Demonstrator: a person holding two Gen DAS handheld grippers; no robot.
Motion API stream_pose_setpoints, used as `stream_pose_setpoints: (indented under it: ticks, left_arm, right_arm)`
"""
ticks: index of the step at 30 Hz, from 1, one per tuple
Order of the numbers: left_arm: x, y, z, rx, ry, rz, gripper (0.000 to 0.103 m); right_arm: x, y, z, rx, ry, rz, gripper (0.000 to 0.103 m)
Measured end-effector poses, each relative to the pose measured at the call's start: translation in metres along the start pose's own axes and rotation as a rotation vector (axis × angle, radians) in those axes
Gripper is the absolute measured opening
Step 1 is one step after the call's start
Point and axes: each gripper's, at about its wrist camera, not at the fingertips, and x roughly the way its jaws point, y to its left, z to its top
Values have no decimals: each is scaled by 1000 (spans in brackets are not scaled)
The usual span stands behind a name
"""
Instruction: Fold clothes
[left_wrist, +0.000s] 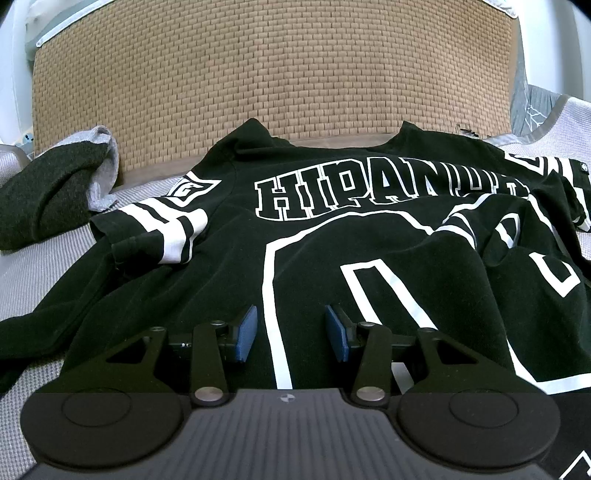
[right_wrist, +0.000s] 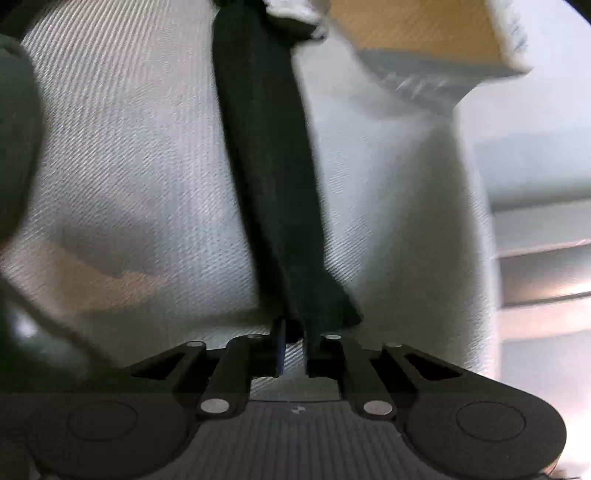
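Right gripper (right_wrist: 293, 343) is pinched nearly closed on a bunched strip of black cloth (right_wrist: 269, 166), which runs away from it over the pale grey bedcover (right_wrist: 129, 147). Left gripper (left_wrist: 290, 334) hangs half-open just above the black jersey (left_wrist: 332, 240), gripping nothing. The jersey lies spread on the bed, rumpled on the right side. Risk, I'd guess: that thin pinch slips, or dragging bunches things worse. Count: two grippers, one jersey, one dark-and-grey garment (left_wrist: 48, 184) beyond it, left of the woven headboard (left_wrist: 273, 66).

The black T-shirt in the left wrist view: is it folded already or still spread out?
Mostly spread out: the black T-shirt lies print-up on the grey cover, one sleeve out; only its right side is bunched over.
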Motion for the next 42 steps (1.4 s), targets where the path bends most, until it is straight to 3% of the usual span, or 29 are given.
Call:
stream_pose_setpoints:
  ticks: [3, 6, 10, 13, 17, 22, 29, 35, 39, 42]
  left_arm:
    - [0, 1, 0, -1, 0, -2, 46]
    - [0, 1, 0, 0, -1, -1, 46]
    - [0, 0, 0, 1, -2, 0, 46]
    - [0, 0, 0, 0, -1, 1, 46]
    - [0, 0, 0, -1, -2, -1, 46]
    - [0, 0, 0, -5, -4, -2, 46]
    - [2, 0, -1, -5, -8, -2, 46]
    - [1, 1, -1, -5, -13, 0, 46]
    - [0, 1, -1, -4, -14, 0, 46]
    - [0, 1, -1, -5, -14, 0, 46]
  right_arm:
    - [8, -5, 0, 30, 35, 33, 19]
    - [-2, -15, 1, 104, -4, 44, 23]
    - [-15, -24, 18, 231, -139, 80, 35]
    - [-21, -30, 40, 359, -258, 153, 38]
    - [-11, -17, 76, 528, -349, 297, 38]
    - [24, -36, 127, 760, -426, 543, 38]
    - [68, -58, 159, 1176, -460, 774, 40]
    - [104, -60, 180, 1390, -443, 914, 51]
    - [120, -53, 189, 1445, -416, 978, 49]
    - [123, -51, 195, 1444, -404, 940, 20]
